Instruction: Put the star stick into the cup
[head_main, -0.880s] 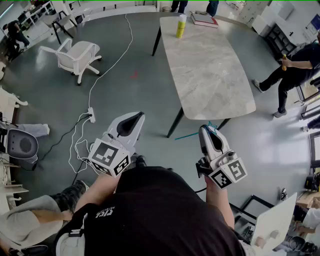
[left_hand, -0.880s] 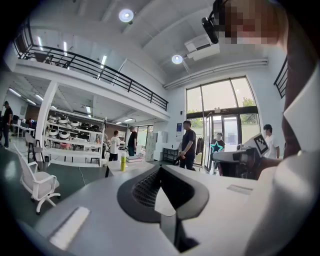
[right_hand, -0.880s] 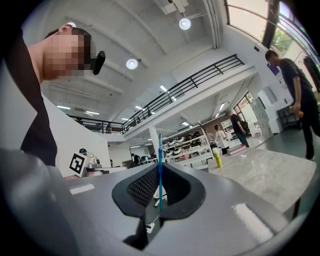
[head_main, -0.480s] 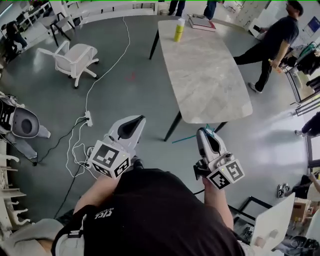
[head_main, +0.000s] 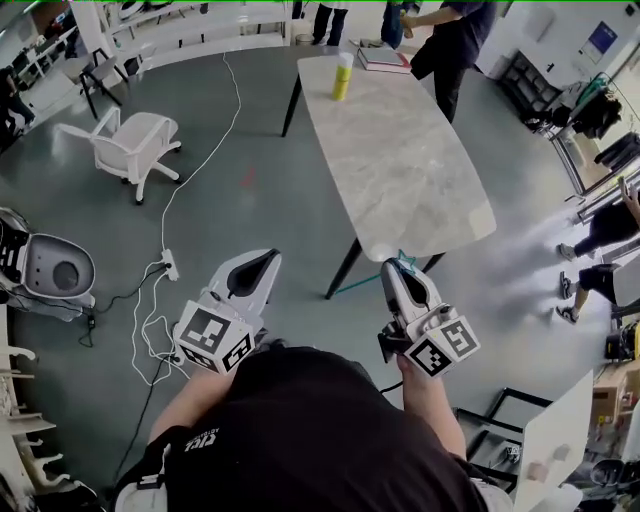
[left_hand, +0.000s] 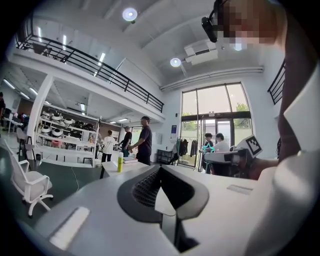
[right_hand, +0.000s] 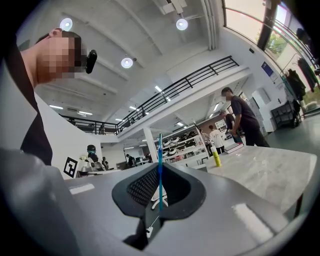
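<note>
Right tongs (head_main: 393, 268) are clamped on the star stick (right_hand: 160, 165), its shaft lying crosswise to the jaws. Left tongs (head_main: 262, 258) are closed, with nothing between them. The cup (head_main: 343, 77) stands at the far end of the counter (head_main: 420, 170), well ahead and slightly left of the right tongs.

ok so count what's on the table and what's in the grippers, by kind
yellow cup on the table: 1
stack of books on it: 1
teal stick in the right gripper: 1
anything in the left gripper: 0
total: 3
</note>
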